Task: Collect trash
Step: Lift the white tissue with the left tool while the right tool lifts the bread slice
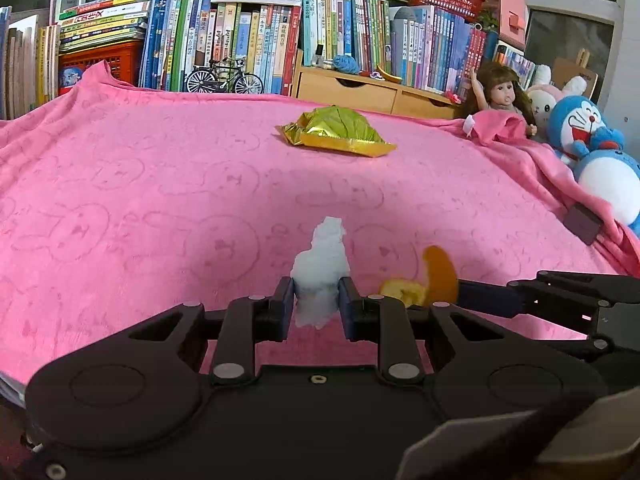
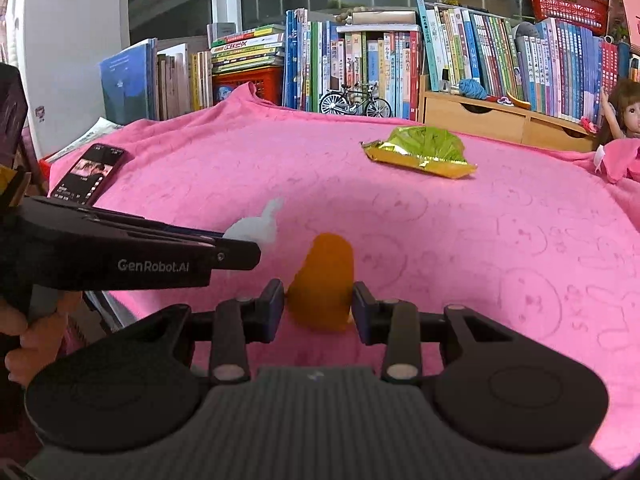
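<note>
Both tongs are loaded. Seen from the left wrist view, the left gripper (image 1: 316, 300) is closed on a crumpled white tissue (image 1: 320, 264), which is pinched between the blue pads at the lower centre of the frame and stands up above them. Just to its right, an orange peel (image 1: 434, 276) is held in the right gripper (image 1: 460, 292), whose arm enters from the right edge. In the right wrist view the order is mirrored: the left gripper (image 2: 256, 248) is seen at the left edge with the tissue (image 2: 260, 224) at its tip, and the right gripper (image 2: 320, 304) is closed on the peel (image 2: 324, 280) at the lower centre.

One piece of trash is left on the pink blanket (image 1: 140, 200): a green and gold snack wrapper (image 1: 336, 130), lying flat in the upper centre of the left wrist frame and at upper right of centre in the right wrist frame (image 2: 420, 152). It lies ahead of both tongs, well apart from them, with its long axis running left to right across the frame. Neither hand is judged clearly nearer. No bin is seen in either view, so where the held pieces are to be dropped cannot be told.
</note>
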`<state>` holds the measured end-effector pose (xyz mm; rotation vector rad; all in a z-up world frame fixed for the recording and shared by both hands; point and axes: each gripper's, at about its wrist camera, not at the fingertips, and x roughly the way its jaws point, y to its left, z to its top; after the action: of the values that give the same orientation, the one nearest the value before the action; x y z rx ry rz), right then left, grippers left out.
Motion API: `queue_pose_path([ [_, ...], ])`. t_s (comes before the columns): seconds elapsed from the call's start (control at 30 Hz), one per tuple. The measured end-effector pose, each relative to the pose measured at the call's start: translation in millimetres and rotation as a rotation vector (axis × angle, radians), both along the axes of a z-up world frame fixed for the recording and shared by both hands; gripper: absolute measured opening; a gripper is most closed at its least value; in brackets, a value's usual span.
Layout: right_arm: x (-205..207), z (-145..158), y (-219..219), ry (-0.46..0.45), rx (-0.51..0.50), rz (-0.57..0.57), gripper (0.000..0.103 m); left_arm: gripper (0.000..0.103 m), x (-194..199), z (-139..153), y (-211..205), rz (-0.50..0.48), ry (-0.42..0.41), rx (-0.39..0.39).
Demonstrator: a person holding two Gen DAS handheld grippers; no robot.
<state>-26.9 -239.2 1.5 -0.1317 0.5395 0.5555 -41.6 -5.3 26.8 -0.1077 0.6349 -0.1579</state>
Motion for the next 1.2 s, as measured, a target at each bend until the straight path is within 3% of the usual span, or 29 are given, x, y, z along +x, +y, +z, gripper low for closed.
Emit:
queue_pose_path([
  [0.27, -15, -5, -2, -0.020, -0.013, -0.009, 0.041, 0.023, -14, -10, 3, 0.015, 0.017, 0.016],
  [0.5, 1, -3, 2, -0.042, -0.028, -0.069, 0.043, 0.023, -5, -9, 7, 0.042, 0.002, 0.033],
  [0.57, 5, -2, 2, -0.046, -0.018, -0.084, 0.057, 0.023, -1, -9, 9, 0.050, 0.001, 0.032],
  [0.63, 8, -3, 1, -0.040, -0.003, -0.087, 0.059, 0.023, 3, -9, 10, 0.055, 0.000, 0.032],
  [0.87, 19, -14, -8, -0.006, 0.073, -0.127, 0.082, 0.025, 15, -16, 14, 0.064, 0.004, 0.019],
  [1.03, 17, -30, -8, -0.021, 0.081, -0.155, 0.084, 0.042, 19, -22, 13, 0.070, -0.010, 0.024],
  [1.2, 3, -41, 1, -0.117, 0.036, -0.159, 0.083, 0.045, 23, -27, 7, 0.068, -0.025, 0.055],
])
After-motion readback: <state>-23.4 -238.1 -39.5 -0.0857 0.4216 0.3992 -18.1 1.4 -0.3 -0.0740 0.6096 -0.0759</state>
